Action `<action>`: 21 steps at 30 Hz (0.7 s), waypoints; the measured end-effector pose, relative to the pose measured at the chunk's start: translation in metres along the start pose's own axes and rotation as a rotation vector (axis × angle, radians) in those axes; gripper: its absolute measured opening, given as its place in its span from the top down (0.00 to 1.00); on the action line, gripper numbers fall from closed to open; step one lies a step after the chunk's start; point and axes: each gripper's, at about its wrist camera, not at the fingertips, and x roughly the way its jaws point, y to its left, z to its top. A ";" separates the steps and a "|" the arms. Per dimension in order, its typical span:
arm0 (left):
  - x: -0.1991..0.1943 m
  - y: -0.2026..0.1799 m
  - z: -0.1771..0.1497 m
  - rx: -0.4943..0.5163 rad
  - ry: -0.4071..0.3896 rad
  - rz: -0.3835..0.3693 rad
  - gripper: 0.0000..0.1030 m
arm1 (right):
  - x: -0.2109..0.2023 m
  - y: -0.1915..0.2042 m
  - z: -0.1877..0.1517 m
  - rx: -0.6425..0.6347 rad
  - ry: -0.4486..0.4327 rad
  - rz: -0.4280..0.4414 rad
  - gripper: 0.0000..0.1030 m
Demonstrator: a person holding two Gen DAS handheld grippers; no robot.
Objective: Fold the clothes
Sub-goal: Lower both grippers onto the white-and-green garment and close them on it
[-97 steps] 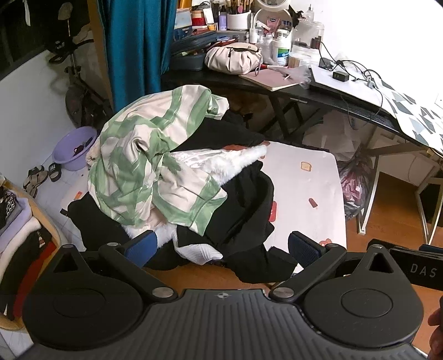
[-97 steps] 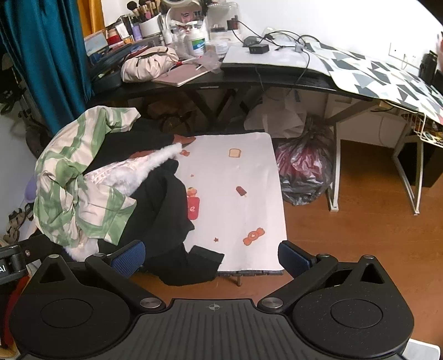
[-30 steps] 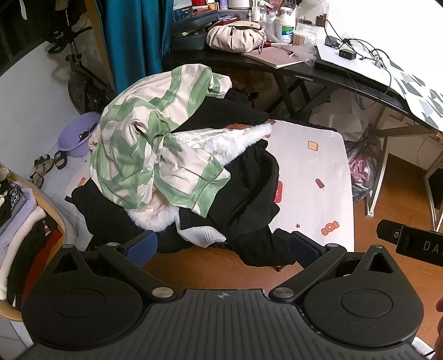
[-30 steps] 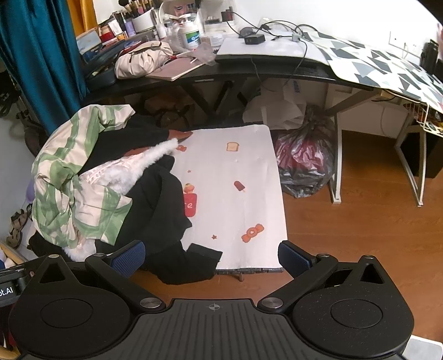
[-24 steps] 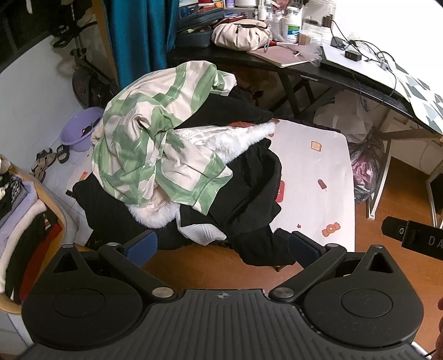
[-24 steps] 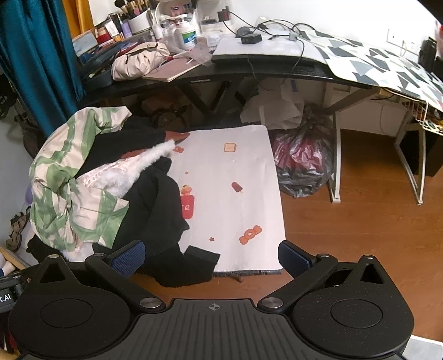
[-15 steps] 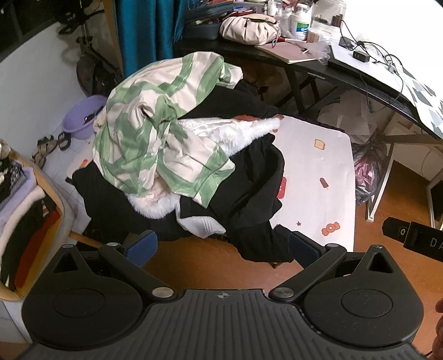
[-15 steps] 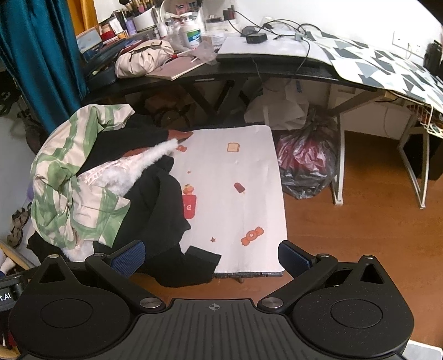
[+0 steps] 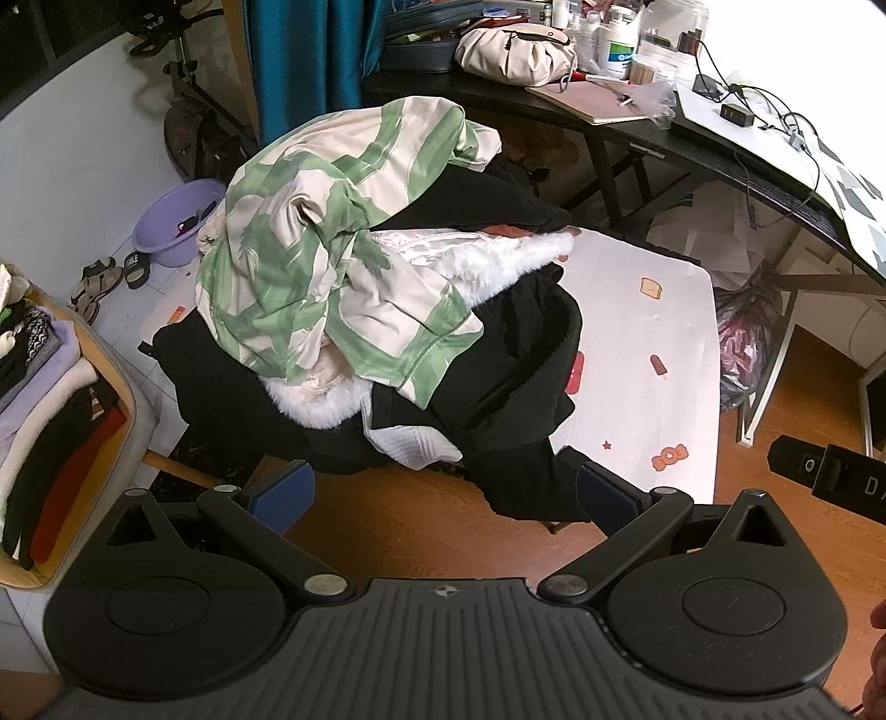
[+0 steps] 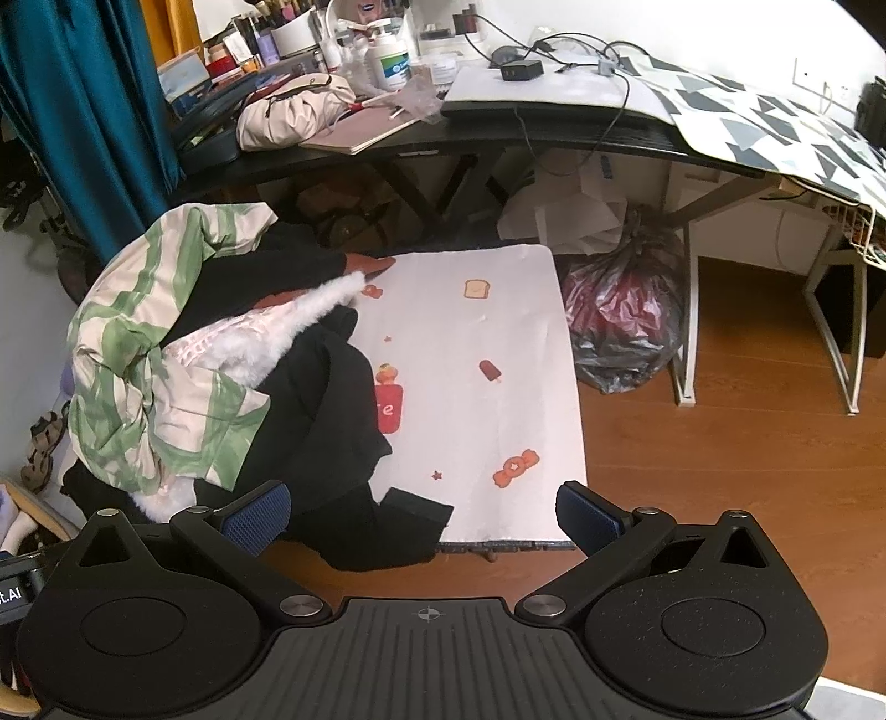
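A heap of clothes covers the left half of a low table [image 9: 659, 332] [image 10: 498, 310] with a white printed cloth. On top lies a green-and-cream striped garment [image 9: 332, 243] [image 10: 138, 354], over a white fluffy piece [image 9: 498, 260] [image 10: 310, 310] and black garments [image 9: 509, 376] [image 10: 326, 410]. A black sleeve hangs over the near edge. My left gripper [image 9: 443, 493] is open, hovering above the floor in front of the heap, holding nothing. Open too, my right gripper [image 10: 423, 512] hangs near the table's front edge, empty.
A cluttered black desk [image 10: 498, 138] stands behind the table, with a beige bag [image 9: 515, 50], bottles and cables. A tied plastic bag [image 10: 620, 310] sits on the wood floor at the right. Folded clothes fill a basket [image 9: 105, 360] at the left, near a purple basin [image 9: 171, 221].
Both cameras have risen and drifted slightly; the left view has shifted so the heap sits more central. The clothes have not moved and both grippers stay open.
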 end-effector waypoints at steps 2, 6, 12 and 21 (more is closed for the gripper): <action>0.000 0.000 0.000 0.001 0.000 -0.002 0.00 | 0.000 0.000 0.001 0.000 0.001 -0.001 0.01; 0.001 -0.001 0.000 0.005 0.002 -0.006 0.00 | 0.000 -0.001 0.001 0.001 0.000 -0.002 0.01; 0.003 -0.004 -0.001 0.016 0.004 -0.009 0.00 | 0.001 -0.003 0.001 0.004 -0.001 -0.006 0.01; 0.008 0.023 0.001 -0.044 -0.019 0.022 0.00 | -0.002 0.002 0.014 0.009 -0.119 0.047 0.01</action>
